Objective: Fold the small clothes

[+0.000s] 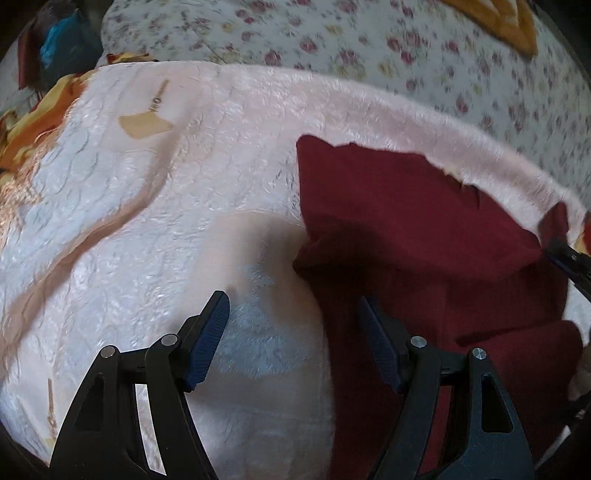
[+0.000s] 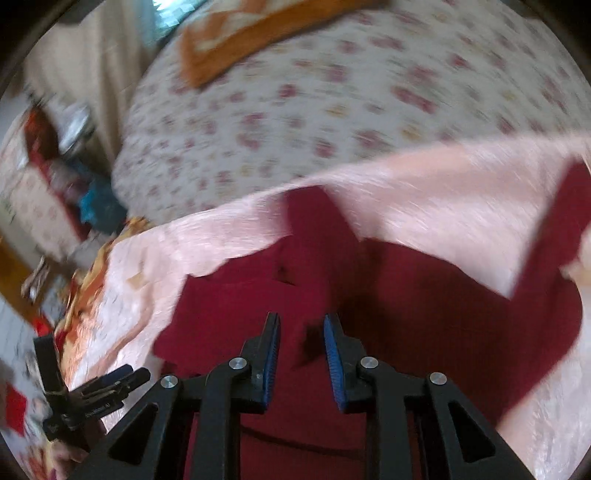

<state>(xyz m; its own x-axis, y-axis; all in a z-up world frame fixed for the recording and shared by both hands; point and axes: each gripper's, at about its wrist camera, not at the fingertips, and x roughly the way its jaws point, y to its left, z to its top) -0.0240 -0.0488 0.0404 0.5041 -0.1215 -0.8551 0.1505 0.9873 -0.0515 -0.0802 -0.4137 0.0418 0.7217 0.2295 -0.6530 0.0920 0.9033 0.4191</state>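
A dark red knit garment (image 1: 413,229) lies on a fluffy pink blanket (image 1: 166,206), filling the right half of the left wrist view. My left gripper (image 1: 295,321) hovers open over the garment's left edge: one finger is above the blanket, the other above the red cloth, with nothing pinched. At the right edge my right gripper (image 1: 563,253) meets a raised corner of the garment. In the blurred right wrist view the garment (image 2: 424,302) spreads below my right gripper (image 2: 303,338), whose jaws stand narrow with a lifted flap of red cloth between the pads. My left gripper (image 2: 133,374) shows at lower left.
Beyond the blanket (image 2: 443,195) lies a floral bedsheet (image 1: 369,44) with an orange cloth (image 1: 513,22) at the far side. An orange and yellow patterned cover (image 1: 33,122) borders the blanket on the left. Cluttered things (image 2: 55,166) stand beside the bed.
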